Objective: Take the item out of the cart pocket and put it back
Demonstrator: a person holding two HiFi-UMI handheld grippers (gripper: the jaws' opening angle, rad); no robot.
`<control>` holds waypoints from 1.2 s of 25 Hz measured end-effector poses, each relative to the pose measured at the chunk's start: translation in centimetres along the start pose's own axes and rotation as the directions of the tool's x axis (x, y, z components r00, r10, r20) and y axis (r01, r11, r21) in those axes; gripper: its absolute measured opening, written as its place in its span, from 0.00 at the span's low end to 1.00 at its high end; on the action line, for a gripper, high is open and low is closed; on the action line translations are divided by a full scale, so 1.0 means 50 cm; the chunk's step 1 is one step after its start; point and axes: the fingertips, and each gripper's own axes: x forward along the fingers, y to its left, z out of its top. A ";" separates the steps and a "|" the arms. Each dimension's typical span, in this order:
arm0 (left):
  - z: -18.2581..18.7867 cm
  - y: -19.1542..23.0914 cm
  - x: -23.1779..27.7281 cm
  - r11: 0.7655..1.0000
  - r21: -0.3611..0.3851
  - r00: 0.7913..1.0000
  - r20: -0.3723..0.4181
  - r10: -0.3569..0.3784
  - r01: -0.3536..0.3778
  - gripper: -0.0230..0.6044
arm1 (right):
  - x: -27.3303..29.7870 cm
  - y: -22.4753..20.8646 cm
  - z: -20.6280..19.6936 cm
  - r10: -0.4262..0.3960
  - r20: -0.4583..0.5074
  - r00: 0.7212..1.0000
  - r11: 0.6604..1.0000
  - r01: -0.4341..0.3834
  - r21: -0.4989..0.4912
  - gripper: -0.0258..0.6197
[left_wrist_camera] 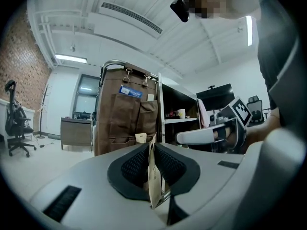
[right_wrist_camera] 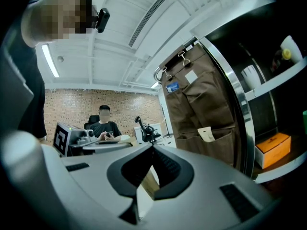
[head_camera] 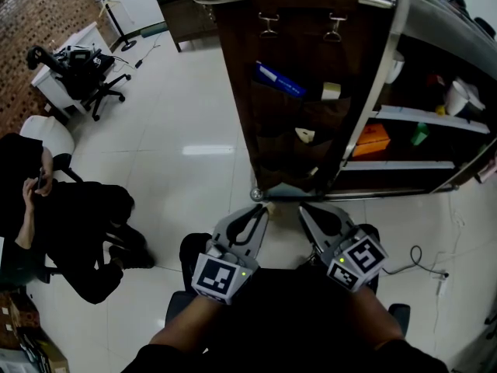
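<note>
**A:** Nearest first. Left gripper (head_camera: 264,207)?

**B:** Jaws clamped on a thin tan paper packet (left_wrist_camera: 154,181). It stands upright, edge-on between the pads, held in the air and out of the pockets.

**A:** Right gripper (right_wrist_camera: 153,150)?

**B:** The tips are pressed together. A tan sliver shows in the gap behind them; I can't tell what it is, or whether it is pinched. The two grippers sit side by side, both facing the cart.

**A:** Beyond them?

**B:** A brown pocket organiser (head_camera: 311,130) is clipped to the top rail of the cart (head_camera: 390,61). There is a blue item (head_camera: 278,80) in an upper pocket and a pale card (head_camera: 305,135) in a lower one. An orange box (head_camera: 371,140) sits on a shelf to the right.

**A:** Farther out?

**B:** A seated person (head_camera: 70,216) at left. A black office chair (head_camera: 85,80) stands near the brick wall.
</note>
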 end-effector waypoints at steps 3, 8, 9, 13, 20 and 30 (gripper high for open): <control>0.006 -0.006 0.000 1.000 0.000 1.000 0.005 -0.005 0.005 0.09 | 0.000 0.001 0.001 0.001 0.000 1.000 1.000 -0.001 -0.001 0.07; 0.053 0.009 -0.006 1.000 0.003 0.999 0.040 0.002 -0.002 0.09 | -0.004 -0.006 0.002 -0.001 -0.005 1.000 1.000 0.001 -0.006 0.07; 0.067 0.016 -0.006 1.000 0.009 0.999 0.049 0.008 -0.008 0.09 | -0.005 -0.008 0.002 -0.004 -0.006 1.000 1.000 0.004 -0.006 0.07; 0.140 0.043 -0.003 0.999 0.036 0.994 0.109 0.018 -0.022 0.09 | -0.010 -0.016 -0.004 -0.009 -0.015 1.000 1.000 0.009 -0.005 0.07; 0.262 0.079 0.011 0.995 0.093 0.973 0.231 0.023 -0.046 0.09 | -0.011 -0.019 0.003 -0.017 -0.001 1.000 1.000 0.017 0.001 0.07; 0.376 0.099 0.040 0.982 0.173 0.937 0.348 0.016 -0.081 0.09 | -0.014 -0.029 0.003 -0.029 0.011 1.000 1.000 0.028 0.008 0.07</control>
